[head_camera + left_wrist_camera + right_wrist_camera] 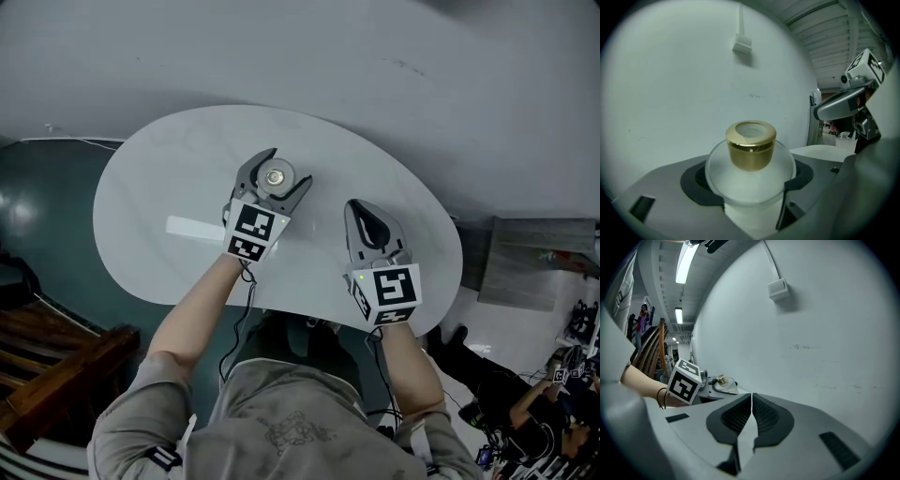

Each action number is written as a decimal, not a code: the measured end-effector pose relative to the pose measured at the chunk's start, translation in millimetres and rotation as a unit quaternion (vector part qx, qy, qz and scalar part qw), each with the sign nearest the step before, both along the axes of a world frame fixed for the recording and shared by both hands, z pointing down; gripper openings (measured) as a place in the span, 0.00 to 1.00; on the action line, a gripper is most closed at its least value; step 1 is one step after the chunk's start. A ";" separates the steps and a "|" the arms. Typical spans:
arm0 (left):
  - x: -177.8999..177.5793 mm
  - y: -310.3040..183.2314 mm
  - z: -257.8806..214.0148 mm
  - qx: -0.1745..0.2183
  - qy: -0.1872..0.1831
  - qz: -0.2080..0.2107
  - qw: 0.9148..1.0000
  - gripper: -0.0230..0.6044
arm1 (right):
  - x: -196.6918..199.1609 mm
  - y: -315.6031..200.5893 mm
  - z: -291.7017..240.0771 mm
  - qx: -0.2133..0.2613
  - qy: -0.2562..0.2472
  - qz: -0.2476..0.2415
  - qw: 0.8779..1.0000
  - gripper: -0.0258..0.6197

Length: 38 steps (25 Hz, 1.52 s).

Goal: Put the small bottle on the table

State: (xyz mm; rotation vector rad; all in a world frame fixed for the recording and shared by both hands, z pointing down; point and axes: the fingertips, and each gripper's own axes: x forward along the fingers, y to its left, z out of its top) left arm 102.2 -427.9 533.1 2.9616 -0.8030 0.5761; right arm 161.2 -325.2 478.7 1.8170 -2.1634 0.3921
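while the left gripper [287, 167] was clamped on the small bottle [275, 176], frosted body with gold cap [751, 145], it sat over the white round worktop [159, 187], just above centre of the head view; contact with the worktop unclear. right gripper [362, 211] had jaws together, nothing between them, lower right of the bottle.
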 end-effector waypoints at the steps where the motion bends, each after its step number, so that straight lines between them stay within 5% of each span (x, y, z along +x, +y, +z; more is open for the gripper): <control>1: 1.4 -1.4 8.3 -0.003 -0.004 0.001 1.000 0.57 | 0.1 0.8 5.2 -0.005 -0.001 0.001 1.000 0.09; 19: 12.2 0.1 129.8 -0.051 -0.090 0.021 0.994 0.57 | 6.9 13.1 70.0 -0.064 -0.010 0.021 0.998 0.09; 38: 7.6 7.5 160.9 -0.069 -0.131 0.013 0.989 0.57 | -12.5 30.9 92.5 -0.100 -0.004 -0.005 0.995 0.09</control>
